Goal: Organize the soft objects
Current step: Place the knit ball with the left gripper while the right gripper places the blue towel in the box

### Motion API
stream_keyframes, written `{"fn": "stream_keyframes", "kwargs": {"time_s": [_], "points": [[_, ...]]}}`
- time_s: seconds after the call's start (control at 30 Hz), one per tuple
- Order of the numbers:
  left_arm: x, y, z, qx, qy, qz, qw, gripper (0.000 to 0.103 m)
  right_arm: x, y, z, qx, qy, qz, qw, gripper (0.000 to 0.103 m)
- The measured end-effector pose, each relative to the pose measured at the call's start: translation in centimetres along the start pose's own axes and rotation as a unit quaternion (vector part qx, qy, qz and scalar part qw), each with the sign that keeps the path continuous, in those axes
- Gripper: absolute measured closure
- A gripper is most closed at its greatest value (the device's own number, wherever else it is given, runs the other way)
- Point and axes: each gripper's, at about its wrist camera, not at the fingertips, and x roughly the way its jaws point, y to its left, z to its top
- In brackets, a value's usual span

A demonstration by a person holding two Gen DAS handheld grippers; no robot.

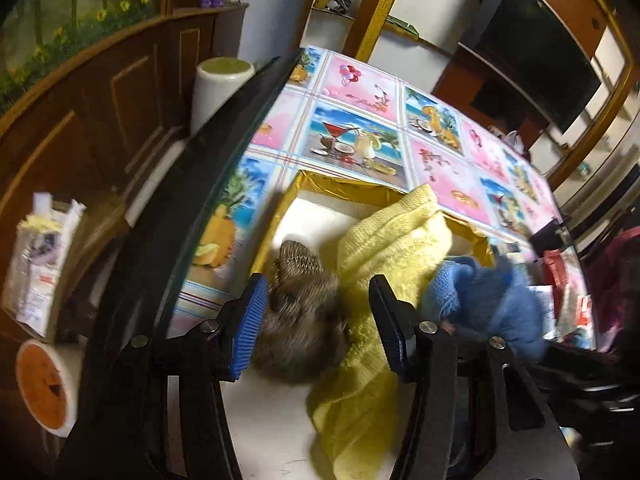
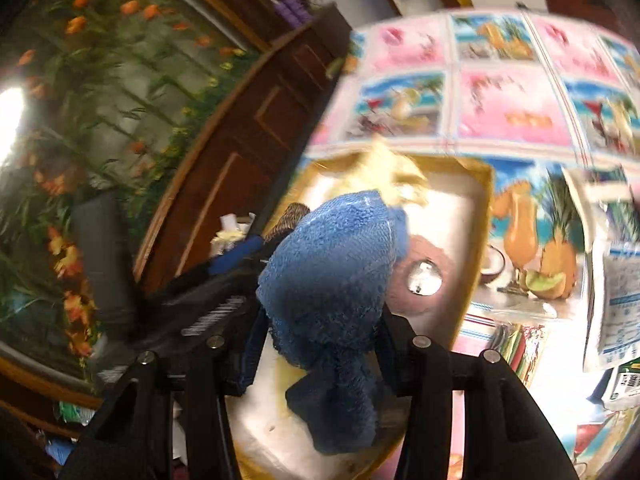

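Note:
A gold-rimmed box (image 1: pixel 340 186) with a white floor sits on the patterned tablecloth. In it lie a brown knitted item (image 1: pixel 300 312) and a yellow towel (image 1: pixel 384 280). My left gripper (image 1: pixel 316 328) is open just above the box, its fingers on either side of the brown item and the towel's edge. My right gripper (image 2: pixel 320 340) is shut on a blue towel (image 2: pixel 332 280) and holds it over the box (image 2: pixel 486 208). The blue towel also shows in the left wrist view (image 1: pixel 484 296). A pinkish round item with a shiny disc (image 2: pixel 424 280) lies in the box.
The table edge (image 1: pixel 224 152) runs along the left, with a wooden cabinet (image 1: pixel 100 92) beyond it. A white cylinder (image 1: pixel 220 88) stands by the edge. Printed packets (image 2: pixel 616 280) lie on the cloth to the right of the box.

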Motion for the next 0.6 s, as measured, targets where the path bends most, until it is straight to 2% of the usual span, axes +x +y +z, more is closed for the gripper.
{"fn": "stream_keyframes", "kwargs": {"time_s": [0.1, 0.2, 0.3, 0.4, 0.43, 0.5, 0.6], "points": [[-0.5, 0.7, 0.2, -0.017, -0.009, -0.013, 0.9997, 0.05, 0.2, -0.7, -0.2, 0.002, 0.003, -0.009, 1.0, 0.046], [-2.1, 0.3, 0.3, -0.022, -0.028, -0.001, 0.9994, 0.05, -1.4, -0.9, -0.4, -0.004, -0.012, 0.003, 1.0, 0.041], [-5.1, -0.5, -0.1, -0.023, -0.065, 0.007, 0.9976, 0.05, -4.1, -1.5, -0.8, -0.011, -0.035, 0.01, 0.999, 0.041], [-9.0, -1.9, -1.5, -0.018, -0.099, -0.029, 0.9945, 0.05, -7.6, -2.6, -1.9, -0.03, -0.077, 0.001, 0.997, 0.041], [-10.1, -2.4, -2.2, -0.019, -0.106, -0.046, 0.9931, 0.05, -9.2, -3.0, -2.3, -0.04, -0.094, -0.013, 0.995, 0.04], [-12.2, -3.2, -3.9, -0.024, -0.114, -0.082, 0.9899, 0.049, -11.3, -4.0, -3.1, -0.06, -0.123, -0.052, 0.989, 0.027], [-14.1, -4.8, -6.9, -0.025, -0.111, -0.13, 0.9849, 0.041, -12.9, -6.7, -3.7, -0.066, -0.137, -0.123, 0.981, 0.025]]}}
